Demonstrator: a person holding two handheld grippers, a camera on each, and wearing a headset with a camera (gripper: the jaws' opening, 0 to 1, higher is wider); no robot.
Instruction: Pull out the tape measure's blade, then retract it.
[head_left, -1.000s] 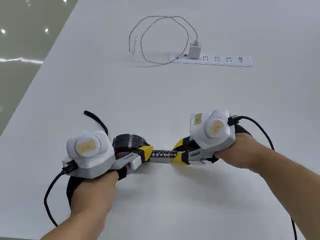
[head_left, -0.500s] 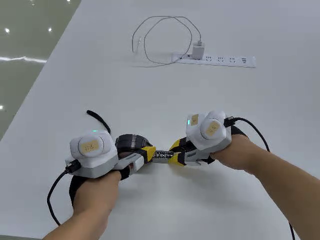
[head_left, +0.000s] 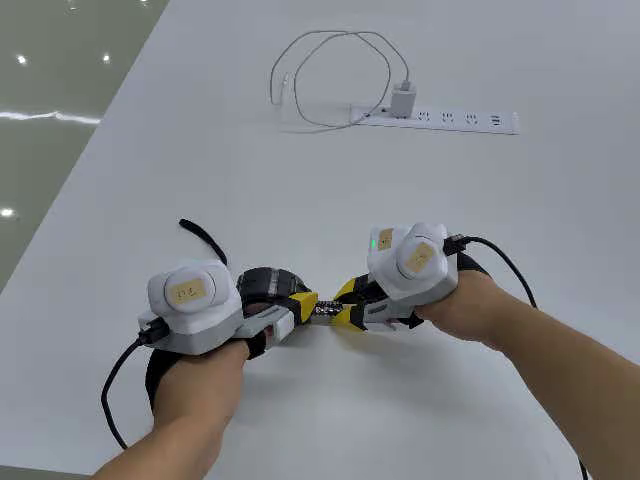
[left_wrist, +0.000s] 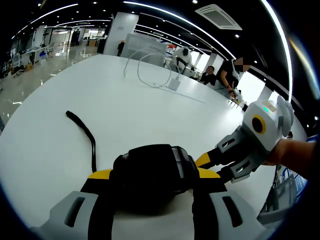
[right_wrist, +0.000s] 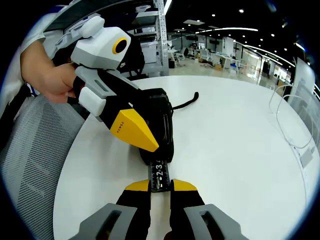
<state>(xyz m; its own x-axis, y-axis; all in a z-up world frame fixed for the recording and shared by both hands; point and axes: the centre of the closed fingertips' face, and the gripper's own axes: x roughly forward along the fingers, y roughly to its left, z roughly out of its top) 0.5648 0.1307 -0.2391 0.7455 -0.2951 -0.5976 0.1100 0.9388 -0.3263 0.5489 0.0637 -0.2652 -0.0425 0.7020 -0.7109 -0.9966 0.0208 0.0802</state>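
The tape measure (head_left: 266, 286), a black case, lies on the white table (head_left: 300, 180) near its front edge, between the two grippers. The left gripper (head_left: 286, 302) is clamped on the case, one yellow-tipped jaw on each side of it. A short length of blade (right_wrist: 159, 175) sticks out of the case toward the right gripper (right_wrist: 160, 186), whose yellow tips are pinched together on the blade's end. In the right gripper view the blade is black with white marks, and the figures "23" can be read just ahead of the jaws. A small dark word on the left gripper's yellow tip is too small to read. Each gripper carries a yellow sticker on top; its writing cannot be read in the head view. A green light shows on the right gripper. The case's black strap (head_left: 200, 240) trails across the table behind the left gripper. At the far side lies a white power strip (head_left: 460, 121) with a white charger (head_left: 402, 100) plugged in and a looped white cable (head_left: 330, 70).
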